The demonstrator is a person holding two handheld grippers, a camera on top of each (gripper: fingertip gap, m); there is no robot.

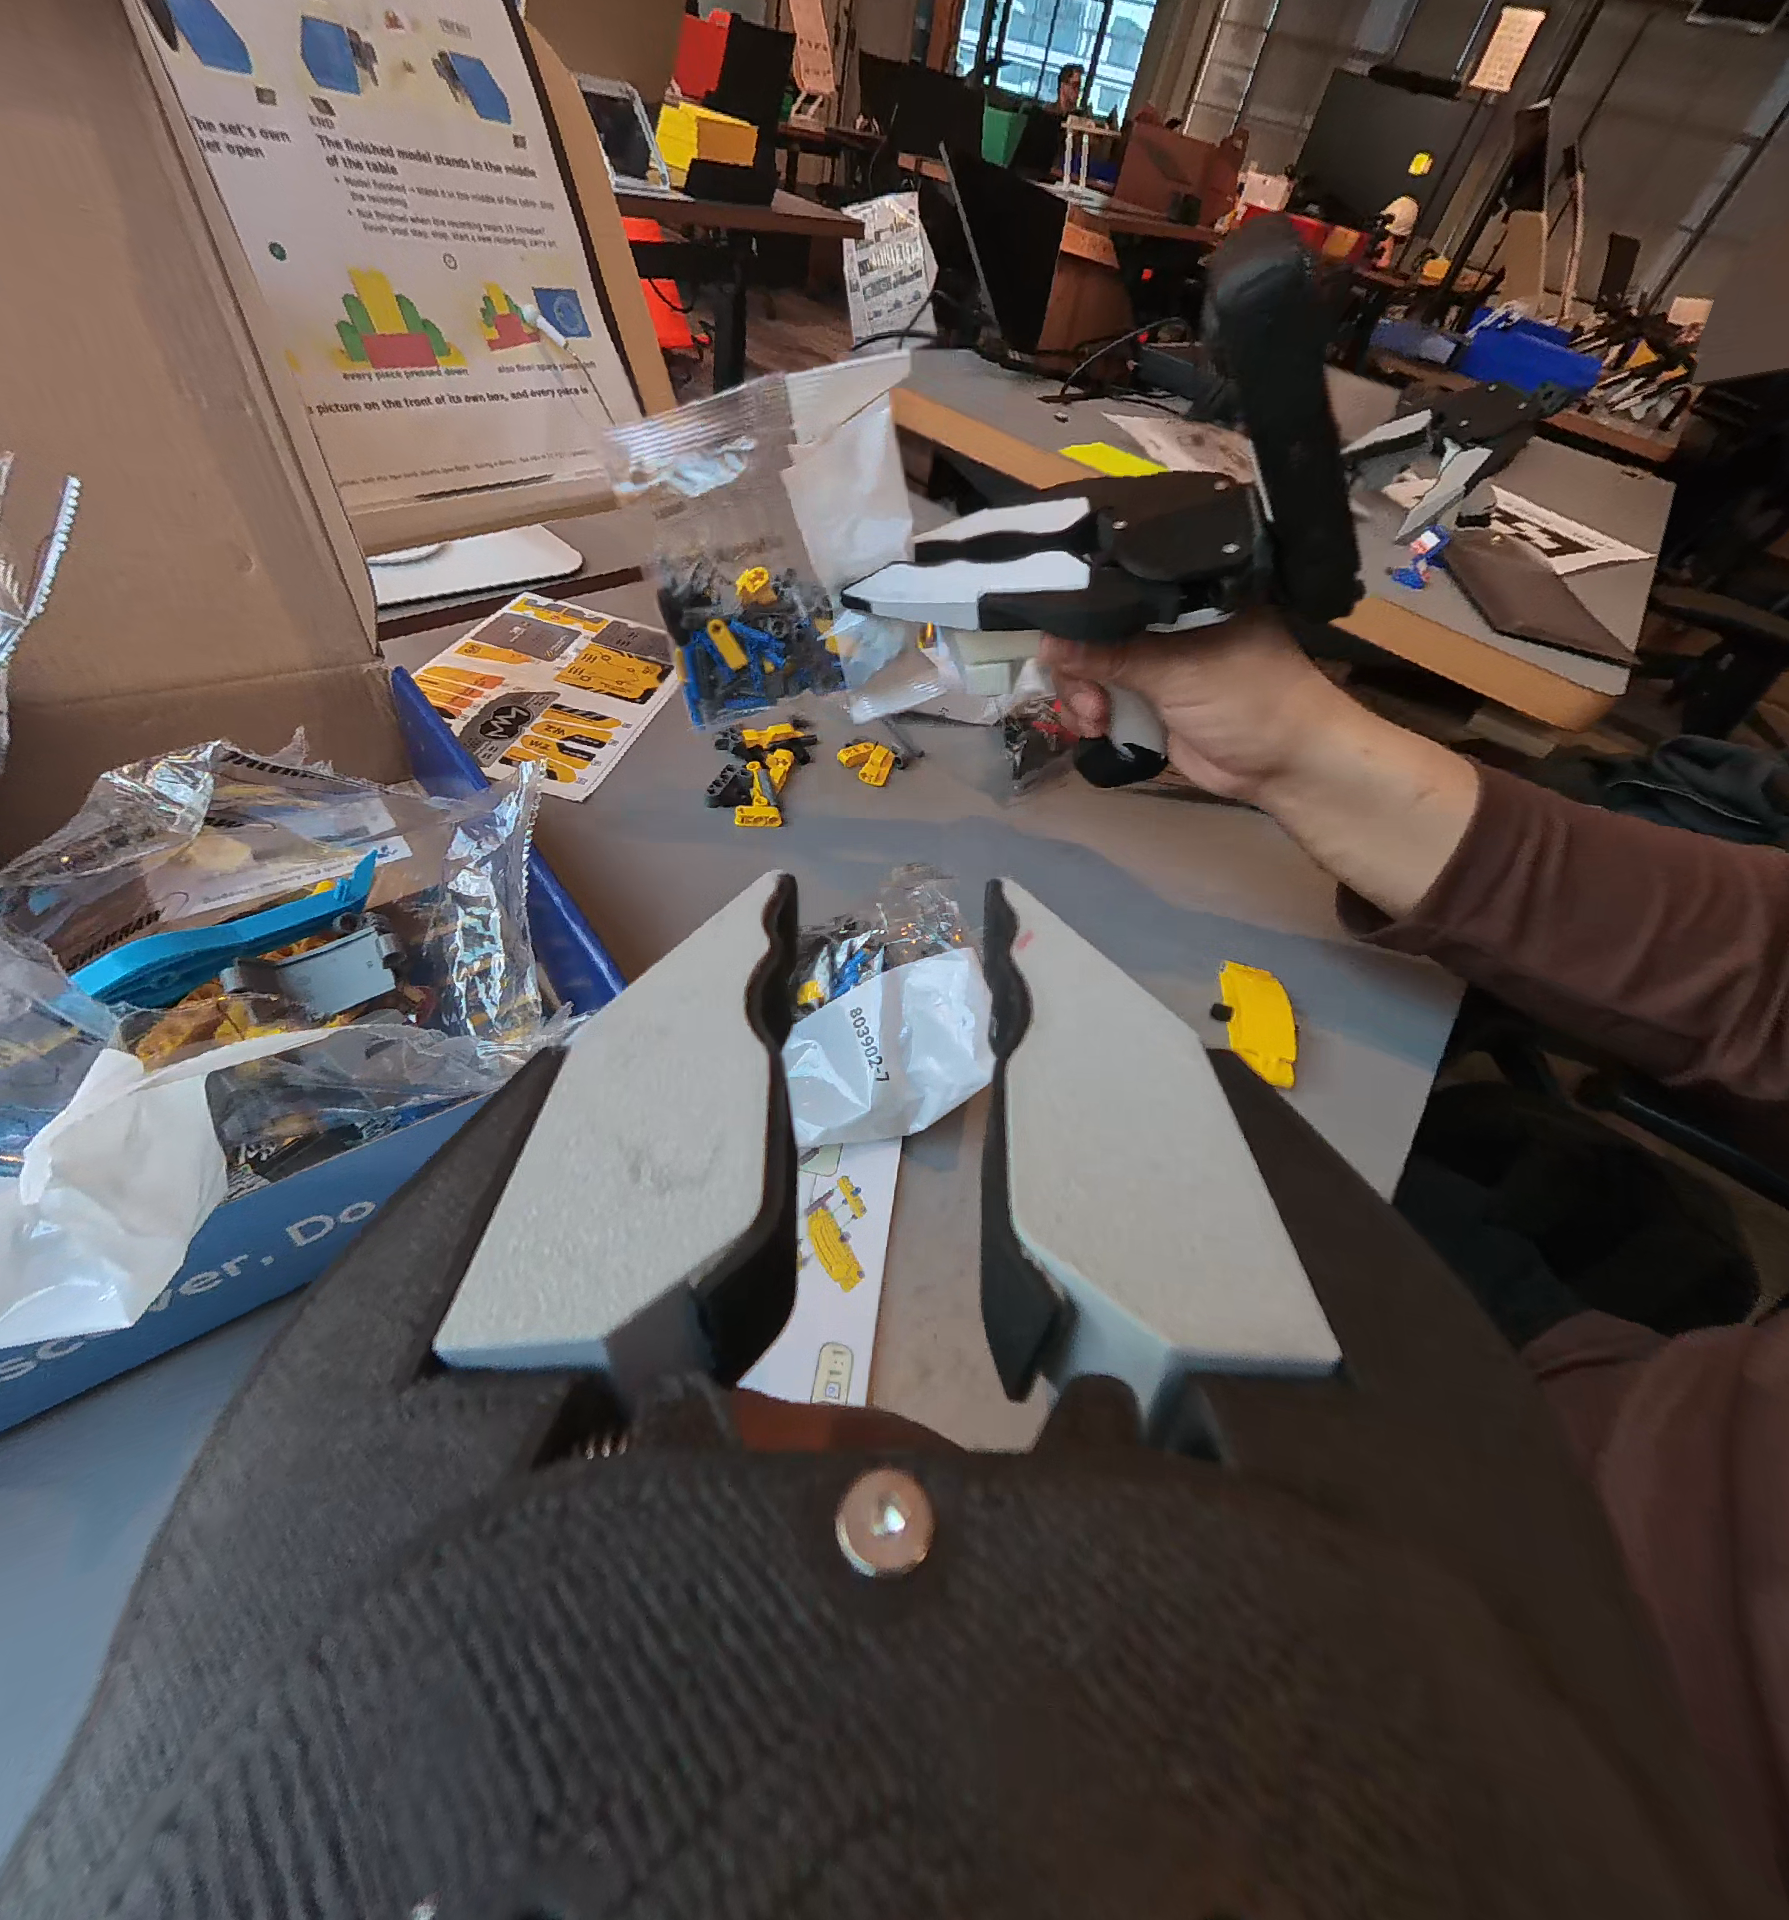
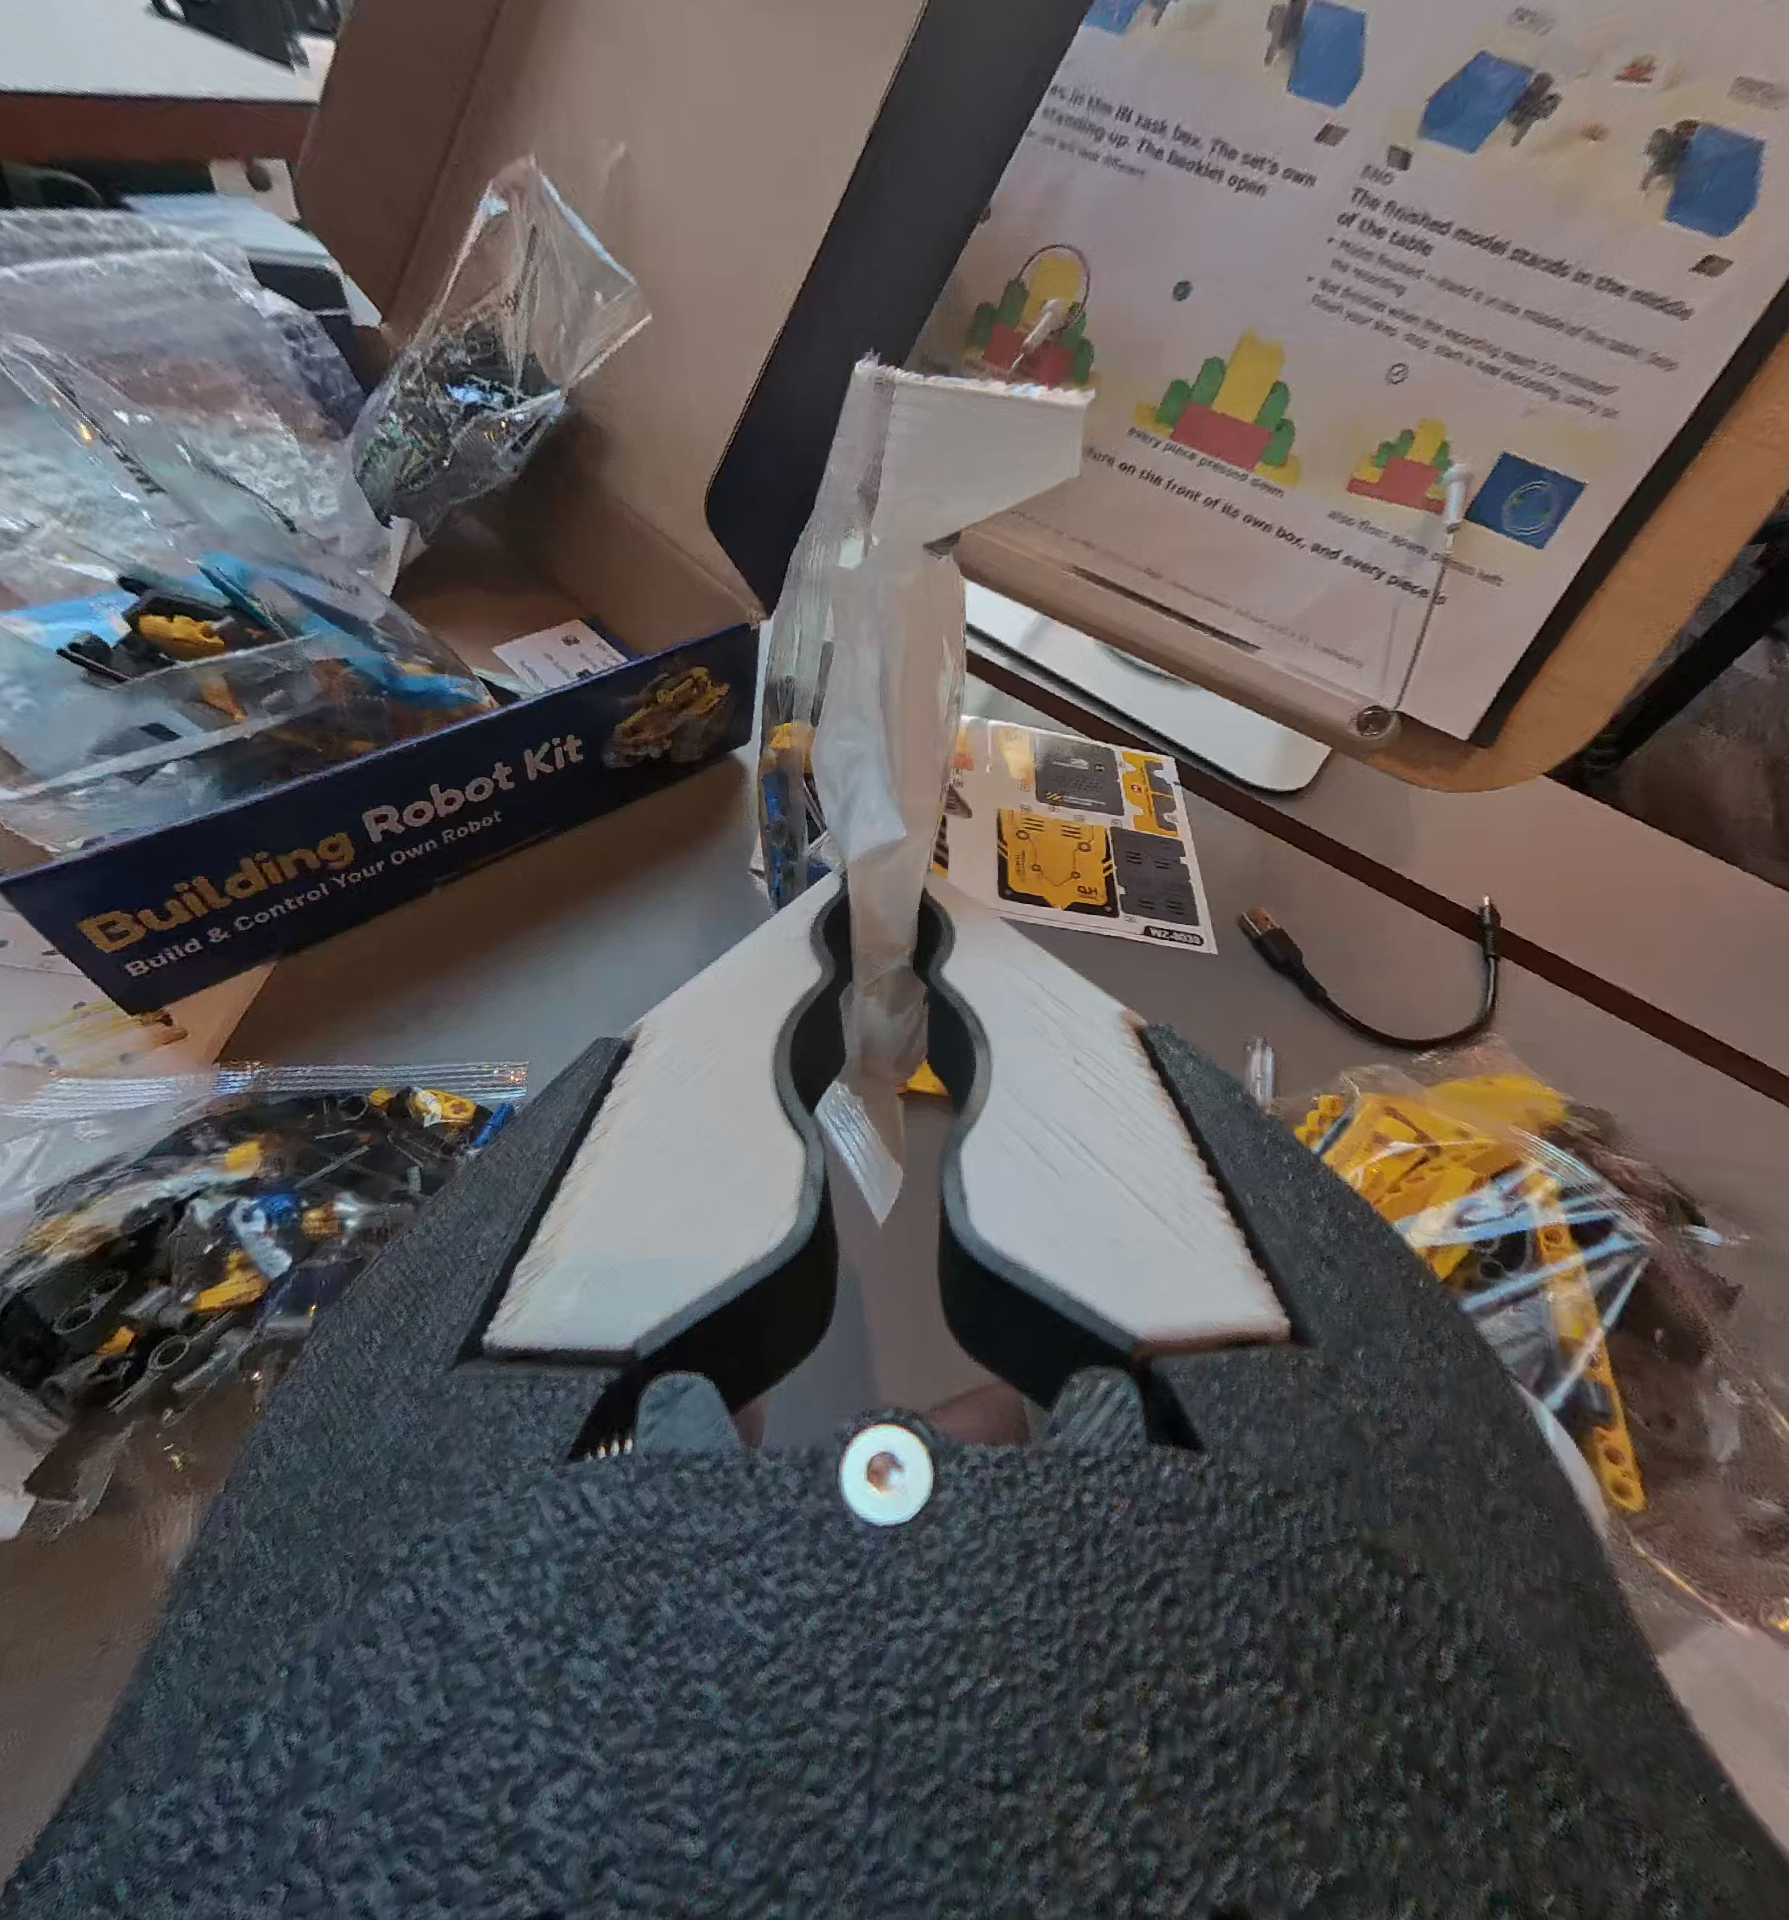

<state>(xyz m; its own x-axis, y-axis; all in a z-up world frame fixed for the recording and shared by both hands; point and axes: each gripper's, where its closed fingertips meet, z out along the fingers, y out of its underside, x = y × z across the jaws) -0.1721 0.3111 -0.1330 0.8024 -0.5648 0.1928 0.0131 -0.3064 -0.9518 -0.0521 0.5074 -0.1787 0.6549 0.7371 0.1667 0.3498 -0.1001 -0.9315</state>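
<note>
Right gripper [image 2: 885, 935] pinching one parts bag [image 2: 869, 748]; left gripper [image 1: 890, 914] gaping.

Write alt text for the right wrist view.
The right gripper pinches a clear bag of small parts, held upright above a grey table. A blue kit box stuffed with bags sits left, a yellow-parts bag right, an instruction board behind.

Soft daylight, wide-angle edge distortion, slight blur
</note>
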